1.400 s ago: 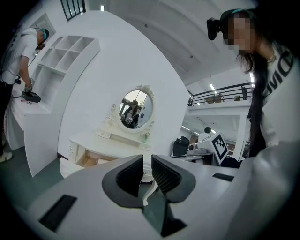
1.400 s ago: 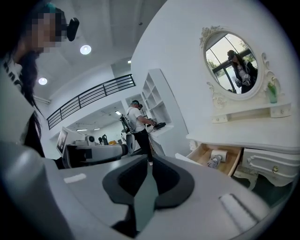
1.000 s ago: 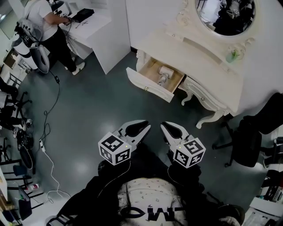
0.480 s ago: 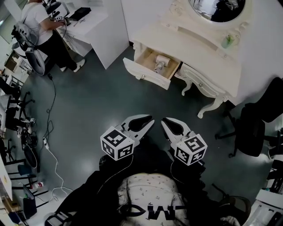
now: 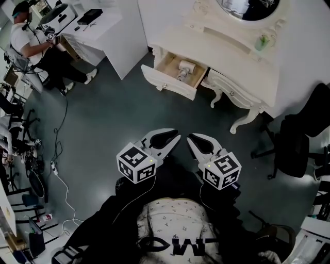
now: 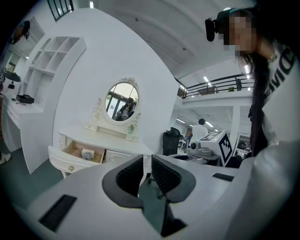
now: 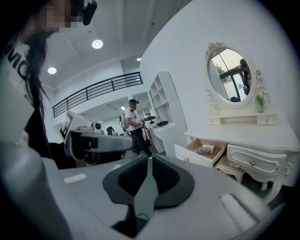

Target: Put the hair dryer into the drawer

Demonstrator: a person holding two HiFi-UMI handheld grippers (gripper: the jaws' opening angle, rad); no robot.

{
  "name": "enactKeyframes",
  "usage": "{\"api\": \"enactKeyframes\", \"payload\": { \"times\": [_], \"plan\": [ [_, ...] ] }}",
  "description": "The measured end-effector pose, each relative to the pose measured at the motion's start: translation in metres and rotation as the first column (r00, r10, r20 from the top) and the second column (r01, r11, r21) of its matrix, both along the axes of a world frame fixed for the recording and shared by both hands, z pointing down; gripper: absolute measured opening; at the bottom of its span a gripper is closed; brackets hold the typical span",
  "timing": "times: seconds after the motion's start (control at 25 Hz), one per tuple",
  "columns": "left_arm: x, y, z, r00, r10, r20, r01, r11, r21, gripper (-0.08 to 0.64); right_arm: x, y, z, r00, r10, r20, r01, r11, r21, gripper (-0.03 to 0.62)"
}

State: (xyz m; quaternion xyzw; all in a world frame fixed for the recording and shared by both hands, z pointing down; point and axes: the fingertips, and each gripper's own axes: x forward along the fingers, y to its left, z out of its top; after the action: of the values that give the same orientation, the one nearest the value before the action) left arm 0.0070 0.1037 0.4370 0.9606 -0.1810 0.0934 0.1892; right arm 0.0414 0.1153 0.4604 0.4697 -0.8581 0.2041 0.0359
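The hair dryer (image 5: 183, 68) lies inside the open drawer (image 5: 167, 85) of the white dressing table (image 5: 242, 56). It also shows as a pale bundle in the left gripper view, hair dryer (image 6: 87, 153), and in the right gripper view, hair dryer (image 7: 205, 150). My left gripper (image 5: 174, 136) and right gripper (image 5: 191, 138) hover side by side over the dark floor, well short of the drawer. Both are shut and hold nothing. The left gripper (image 6: 146, 164) points toward the table, as does the right gripper (image 7: 150, 161).
An oval mirror (image 5: 242, 7) stands on the dressing table. A black office chair (image 5: 299, 144) is at the right. At a white desk (image 5: 111, 28) on the far left a person (image 5: 36, 46) is busy. Cables (image 5: 56, 170) trail across the floor on the left.
Both grippers have shifted a little up the head view, still shut and side by side. The dressing table sits higher in the picture. The person at the far desk has moved left.
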Motion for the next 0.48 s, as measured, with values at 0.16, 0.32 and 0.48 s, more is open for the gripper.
{"api": "enactKeyframes", "payload": {
  "times": [0.16,0.32,0.48],
  "plan": [
    [0.0,-0.005,-0.01,1.0,-0.015,-0.015,0.015,0.999,0.032,0.054,0.001,-0.003,-0.008,1.0,0.004,0.002,-0.004,1.0,0.016,0.043],
    [0.0,-0.007,-0.019,0.999,-0.014,-0.045,0.017,0.998,0.057,0.054,0.0,-0.004,-0.015,1.0,-0.001,-0.001,0.001,0.999,0.034,0.043],
    [0.002,-0.005,-0.026,0.998,-0.005,-0.061,0.011,0.995,0.096,0.043,-0.001,-0.005,-0.02,1.0,-0.005,0.001,0.005,0.999,0.046,0.041]
  ]
}}
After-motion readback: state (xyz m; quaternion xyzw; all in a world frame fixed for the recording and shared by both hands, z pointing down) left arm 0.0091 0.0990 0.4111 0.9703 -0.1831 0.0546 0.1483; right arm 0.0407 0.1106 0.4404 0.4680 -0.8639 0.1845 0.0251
